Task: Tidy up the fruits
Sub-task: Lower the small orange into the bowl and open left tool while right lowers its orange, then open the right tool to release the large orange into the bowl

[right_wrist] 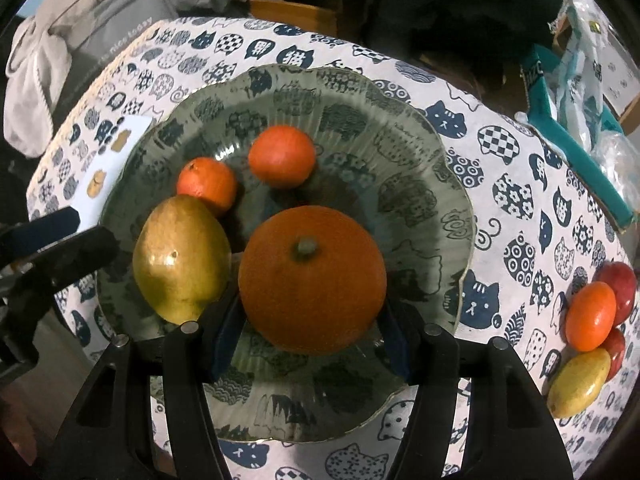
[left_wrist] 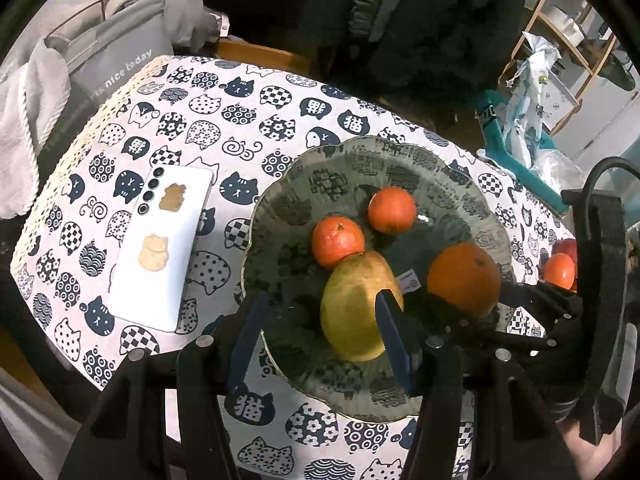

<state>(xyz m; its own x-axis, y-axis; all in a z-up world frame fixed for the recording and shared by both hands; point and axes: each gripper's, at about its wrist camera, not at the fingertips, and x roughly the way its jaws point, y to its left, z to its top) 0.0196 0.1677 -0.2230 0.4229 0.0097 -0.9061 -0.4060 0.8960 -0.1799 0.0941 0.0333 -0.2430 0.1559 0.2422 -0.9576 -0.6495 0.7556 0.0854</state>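
A glass plate [left_wrist: 352, 160] [right_wrist: 360, 92] on the cat-print tablecloth holds a yellow mango [left_wrist: 352, 304] [right_wrist: 180, 256], a big orange [left_wrist: 464, 276] [right_wrist: 312, 280] and two small tangerines [left_wrist: 338, 240] [left_wrist: 392, 210]. My left gripper [left_wrist: 320, 320] is open over the plate's near edge, its right finger in front of the mango. My right gripper [right_wrist: 310, 332] is open, its fingers on either side of the big orange, which rests on the plate. Loose fruit lies at the right table edge: a tangerine [right_wrist: 590, 316], a small mango [right_wrist: 578, 382] and red fruits [right_wrist: 618, 284].
A white phone [left_wrist: 164, 240] lies left of the plate. A grey bag and towel [left_wrist: 80, 72] sit at the far left. A teal box with plastic bags [left_wrist: 524, 132] stands at the far right. The table edge runs close in front.
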